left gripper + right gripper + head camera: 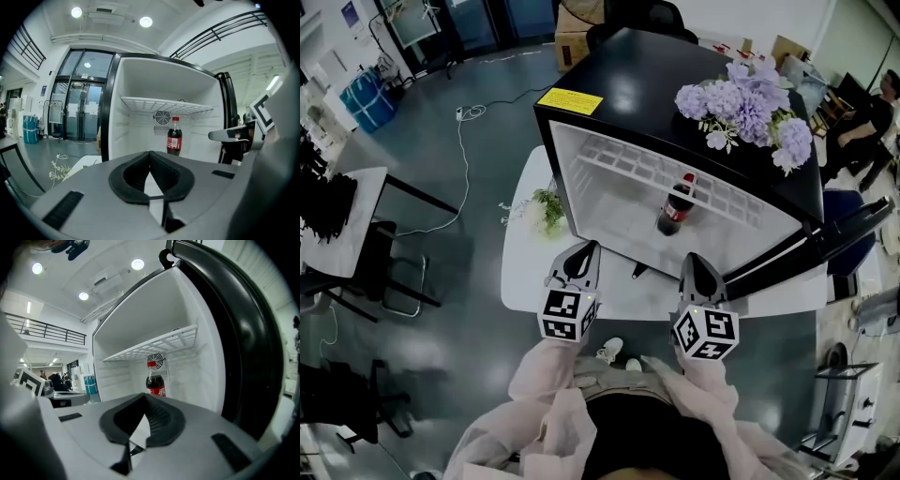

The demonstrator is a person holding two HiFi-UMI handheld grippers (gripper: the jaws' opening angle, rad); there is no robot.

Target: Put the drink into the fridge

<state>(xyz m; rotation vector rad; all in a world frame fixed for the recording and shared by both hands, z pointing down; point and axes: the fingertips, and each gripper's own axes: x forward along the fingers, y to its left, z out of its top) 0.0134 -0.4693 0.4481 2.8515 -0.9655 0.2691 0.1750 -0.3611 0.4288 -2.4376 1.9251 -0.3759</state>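
The red-capped dark cola bottle (678, 208) stands inside the black fridge (628, 66), so the left gripper (589, 248) and right gripper (696, 261), fingers closed and empty, should gently shut its door (844, 232).

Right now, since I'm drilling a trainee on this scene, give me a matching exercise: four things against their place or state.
Things:
1 bottle
2 flowers
3 door
4 left gripper

Place or state:
a swung open
b shut, empty
c on top of the fridge
d inside the fridge

Pairs: 1-d, 2-c, 3-a, 4-b
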